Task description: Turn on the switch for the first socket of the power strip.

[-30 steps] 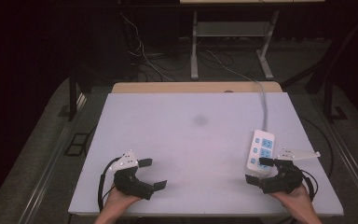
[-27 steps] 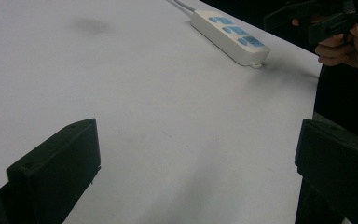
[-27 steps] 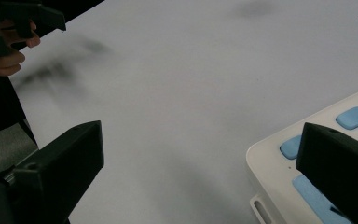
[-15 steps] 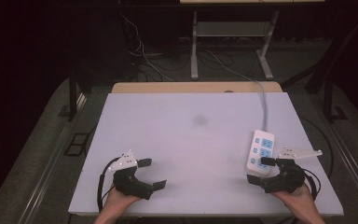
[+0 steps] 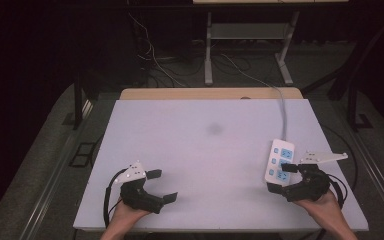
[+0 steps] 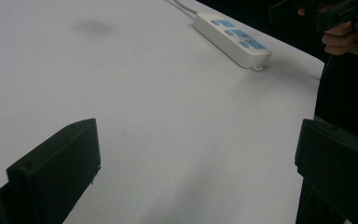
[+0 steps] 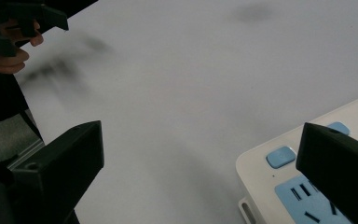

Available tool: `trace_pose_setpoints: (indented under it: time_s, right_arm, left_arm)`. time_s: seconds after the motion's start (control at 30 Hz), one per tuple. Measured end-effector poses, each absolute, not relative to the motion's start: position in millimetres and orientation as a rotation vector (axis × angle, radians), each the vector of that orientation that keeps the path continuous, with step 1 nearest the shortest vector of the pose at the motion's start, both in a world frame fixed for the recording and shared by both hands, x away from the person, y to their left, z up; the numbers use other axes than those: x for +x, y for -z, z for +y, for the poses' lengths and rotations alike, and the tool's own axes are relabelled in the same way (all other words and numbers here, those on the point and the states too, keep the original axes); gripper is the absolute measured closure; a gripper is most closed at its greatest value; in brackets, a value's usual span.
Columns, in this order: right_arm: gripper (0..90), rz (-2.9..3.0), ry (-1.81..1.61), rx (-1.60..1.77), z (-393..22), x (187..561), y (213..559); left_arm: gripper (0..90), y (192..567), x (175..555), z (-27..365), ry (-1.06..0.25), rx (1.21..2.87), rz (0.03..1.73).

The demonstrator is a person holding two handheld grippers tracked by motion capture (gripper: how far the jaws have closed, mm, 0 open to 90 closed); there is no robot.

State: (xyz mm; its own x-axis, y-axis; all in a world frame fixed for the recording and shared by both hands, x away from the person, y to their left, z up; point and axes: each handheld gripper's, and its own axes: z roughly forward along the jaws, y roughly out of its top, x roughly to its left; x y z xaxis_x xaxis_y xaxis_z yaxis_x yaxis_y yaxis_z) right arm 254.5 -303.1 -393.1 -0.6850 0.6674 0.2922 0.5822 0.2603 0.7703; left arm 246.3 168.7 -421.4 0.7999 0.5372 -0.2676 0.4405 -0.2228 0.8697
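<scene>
A white power strip [image 5: 280,161] with blue sockets lies near the table's right edge, and its cable [image 5: 282,107] runs off the far side. My right gripper [image 5: 281,179] stands open at the strip's near end, one jaw over its corner. In the right gripper view the power strip [image 7: 265,179] sits under the right jaw of the open right gripper [image 7: 200,140]. My left gripper [image 5: 162,186] rests open at the front left with nothing between its jaws. From the left gripper [image 6: 198,140] the power strip [image 6: 233,39] lies far off.
The white table [image 5: 205,150] has a dark smudge [image 5: 214,128] near its middle. A wooden edge [image 5: 210,93] shows at the back. Behind it are metal legs [image 5: 208,55] and loose cables [image 5: 155,55] on the floor. A hand [image 6: 349,37] holds the other gripper.
</scene>
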Motion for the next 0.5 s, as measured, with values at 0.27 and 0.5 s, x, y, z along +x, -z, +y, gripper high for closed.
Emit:
trace_pose_setpoints:
  time_s: [0.27,0.5]
  right_arm:
    - [0.3,2.463,-1.37,1.18,-302,262,385]
    - [0.3,2.507,-1.327,1.174,-304,271,381]
  left_arm:
    - [0.0,422,246,169,-0.107,1.854,0.746]
    - [0.0,422,246,169,-0.105,1.852,0.75]
